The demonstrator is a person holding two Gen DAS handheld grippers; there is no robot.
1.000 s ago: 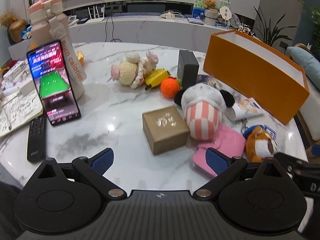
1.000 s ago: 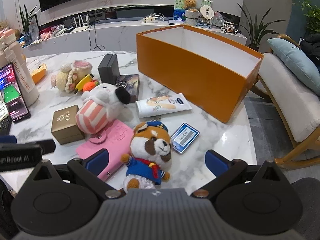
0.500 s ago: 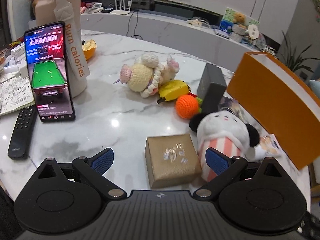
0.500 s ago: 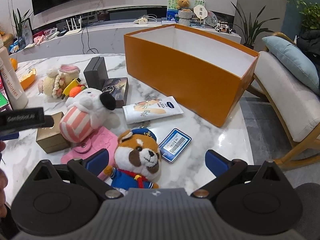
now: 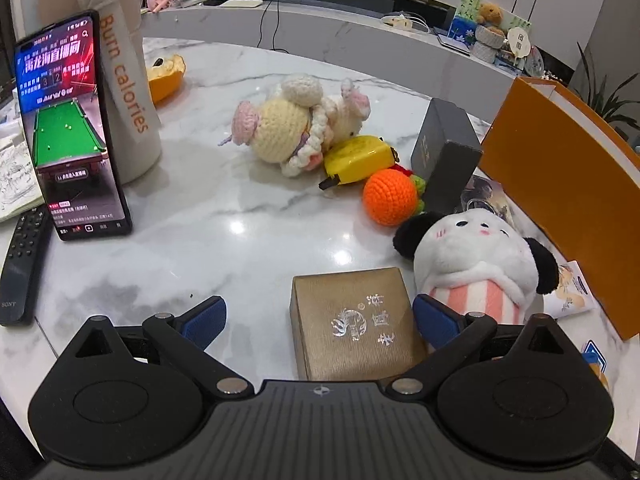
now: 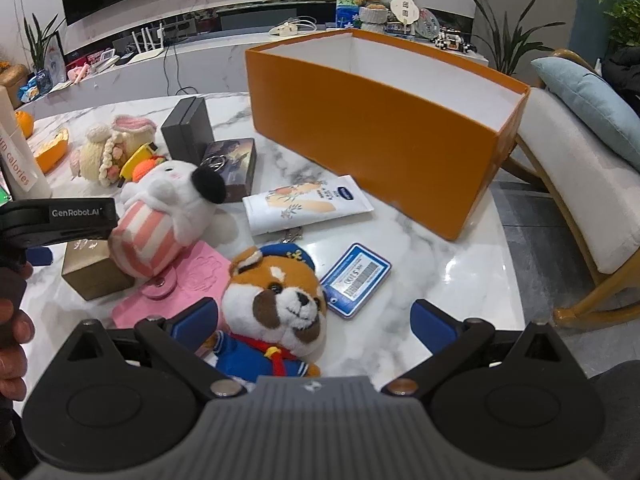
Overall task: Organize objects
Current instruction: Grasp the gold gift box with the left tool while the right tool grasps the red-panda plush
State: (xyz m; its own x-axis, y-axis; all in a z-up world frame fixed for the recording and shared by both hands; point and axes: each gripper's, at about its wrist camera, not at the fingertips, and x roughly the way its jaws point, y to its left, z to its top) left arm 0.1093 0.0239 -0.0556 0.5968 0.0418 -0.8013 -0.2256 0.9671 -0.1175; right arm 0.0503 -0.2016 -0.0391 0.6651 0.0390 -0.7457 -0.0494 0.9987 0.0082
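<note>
While both grippers (image 5: pixel 318 316) (image 6: pixel 312 320) gape, nothing shows inside the orange box (image 6: pixel 372 128).

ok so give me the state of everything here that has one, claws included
left claw: open, gold box partly between its fingers, not gripped
right claw: open, over the fox plush
gold box: closed, on the table
orange box: open top, inside looks empty
phone: screen on, propped against the bottle
panda plush: lying on its back
fox plush: lying face up
pink pouch: snapped shut
</note>
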